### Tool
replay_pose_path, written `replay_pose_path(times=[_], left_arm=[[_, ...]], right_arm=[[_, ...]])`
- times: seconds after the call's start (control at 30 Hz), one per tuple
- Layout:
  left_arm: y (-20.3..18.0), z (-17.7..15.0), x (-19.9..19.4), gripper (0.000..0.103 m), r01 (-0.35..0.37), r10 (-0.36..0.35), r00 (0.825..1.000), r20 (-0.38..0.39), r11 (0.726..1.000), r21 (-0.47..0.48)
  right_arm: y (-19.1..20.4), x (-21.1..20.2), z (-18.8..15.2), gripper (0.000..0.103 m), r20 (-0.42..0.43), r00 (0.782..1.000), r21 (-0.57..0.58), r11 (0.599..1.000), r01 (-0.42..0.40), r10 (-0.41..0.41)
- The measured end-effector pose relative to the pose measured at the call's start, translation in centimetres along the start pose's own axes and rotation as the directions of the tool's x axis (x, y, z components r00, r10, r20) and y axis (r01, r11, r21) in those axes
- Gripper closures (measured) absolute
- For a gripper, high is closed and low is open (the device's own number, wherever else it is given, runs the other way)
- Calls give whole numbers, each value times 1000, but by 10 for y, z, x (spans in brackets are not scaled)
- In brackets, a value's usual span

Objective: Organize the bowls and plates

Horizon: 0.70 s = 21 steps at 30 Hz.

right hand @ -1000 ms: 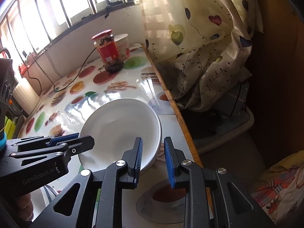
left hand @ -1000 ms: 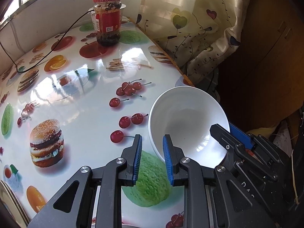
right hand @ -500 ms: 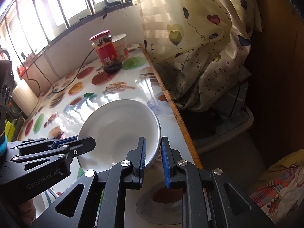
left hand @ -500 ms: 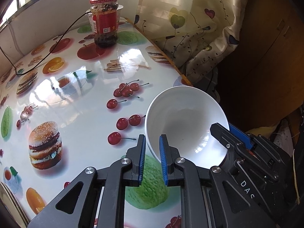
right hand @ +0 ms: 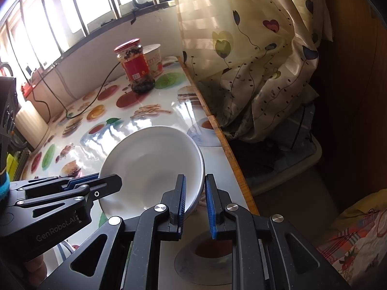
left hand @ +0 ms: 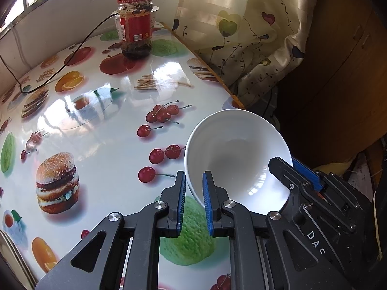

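Note:
A white bowl (left hand: 237, 154) is tilted over the right side of the fruit-and-burger printed table (left hand: 96, 133), near its edge. My left gripper (left hand: 194, 181) is shut on the bowl's left rim, one blue pad inside and one outside. My right gripper (right hand: 195, 181) is shut on the opposite rim of the bowl (right hand: 150, 164). Each gripper shows in the other's view: the right gripper (left hand: 286, 166) at the bowl's right rim, the left gripper (right hand: 106, 178) at its left rim.
A red-lidded jar (left hand: 136, 26) with a white cup (right hand: 154, 58) behind it stands at the table's far end. A black cable (left hand: 60, 70) runs across the far left. A patterned curtain (left hand: 241, 36) hangs past the table's right edge (right hand: 232, 154).
Both pairs of jaws have closed from a small gap onto the bowl's rim. The bowl has shifted slightly and both hands have stayed where they were.

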<state>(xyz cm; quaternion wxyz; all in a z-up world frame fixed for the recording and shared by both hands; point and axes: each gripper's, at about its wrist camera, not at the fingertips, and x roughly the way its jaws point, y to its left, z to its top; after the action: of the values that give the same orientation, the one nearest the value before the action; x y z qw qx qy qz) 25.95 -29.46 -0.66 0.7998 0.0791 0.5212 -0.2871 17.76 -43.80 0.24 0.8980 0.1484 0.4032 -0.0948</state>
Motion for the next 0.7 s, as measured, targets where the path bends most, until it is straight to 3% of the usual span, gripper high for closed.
replay_pose_path(times=[0.7], left_arm=[[1,-16,-36,88,15,-16,997,70,1000,8]], right_arm=[[13,-38,-10,87,65,998,12,1000,-8,7]])
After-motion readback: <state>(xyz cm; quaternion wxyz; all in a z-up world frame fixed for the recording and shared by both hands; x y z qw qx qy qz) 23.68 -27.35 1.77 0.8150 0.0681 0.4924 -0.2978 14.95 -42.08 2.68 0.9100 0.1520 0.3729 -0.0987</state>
